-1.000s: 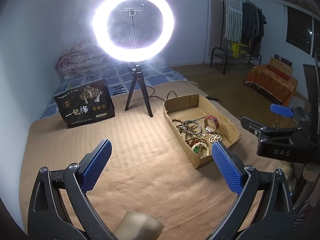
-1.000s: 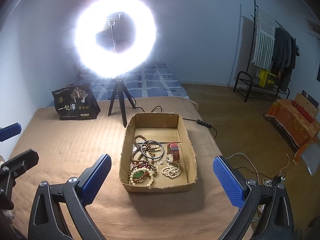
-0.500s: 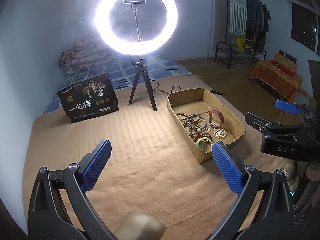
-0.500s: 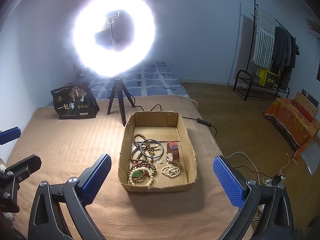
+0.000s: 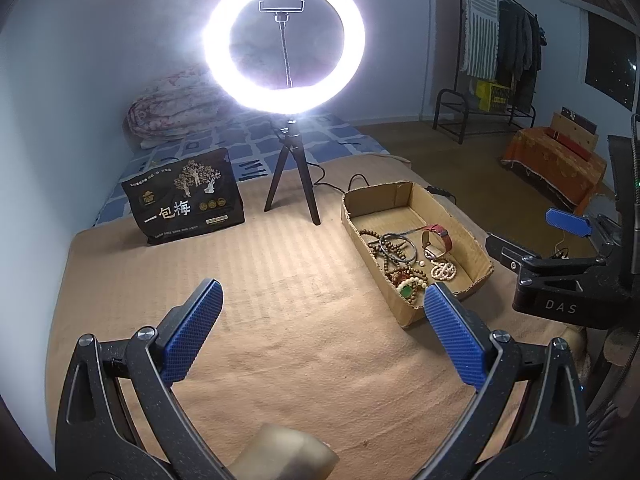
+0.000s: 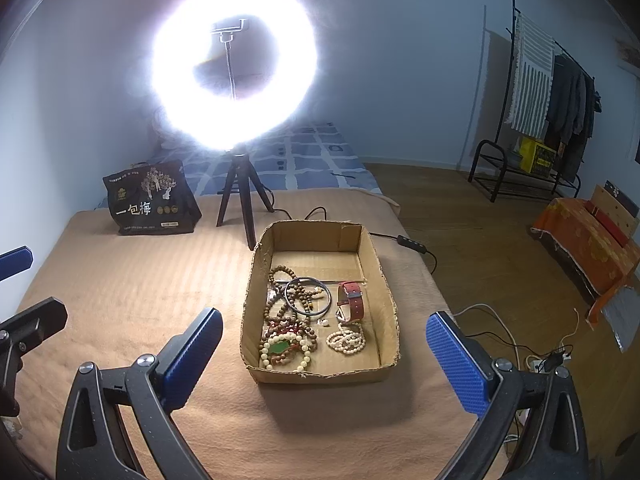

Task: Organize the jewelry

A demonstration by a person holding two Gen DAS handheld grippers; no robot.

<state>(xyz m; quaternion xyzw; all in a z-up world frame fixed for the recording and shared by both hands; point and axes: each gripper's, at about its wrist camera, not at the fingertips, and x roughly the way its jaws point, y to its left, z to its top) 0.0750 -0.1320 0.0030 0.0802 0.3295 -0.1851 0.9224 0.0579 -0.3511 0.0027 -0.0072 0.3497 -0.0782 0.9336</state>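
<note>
Jewelry [image 6: 308,320] lies heaped in an open cardboard box [image 6: 384,280] on the tan blanket [image 6: 120,280], to the right of the ring light's tripod [image 6: 240,204]. Inside the box, from left to right: strands of brown wooden beads [image 6: 280,304], a dark bangle [image 6: 308,294] across them, a pale bead bracelet with a green piece [image 6: 282,348] at the near left corner, then a coil of white beads [image 6: 347,340] and a red-strapped watch [image 6: 352,300] on the right. The far end of the box is bare.

Compared with a second ago, the left wrist view has swung so the box sits further right and higher in it; the right wrist view is nearly unchanged.

Left of the tripod stands a black printed bag [image 5: 186,200]. The left gripper [image 5: 322,330] hangs over bare blanket left of the box, jaws spread wide and empty; the right gripper [image 6: 324,362] hovers at the box's near end, jaws likewise wide and empty. Only the left view shows a rolled quilt [image 5: 172,110] behind the bag; only the right view shows the cables and power strip [image 6: 548,360] on the floor right of the box.
</note>
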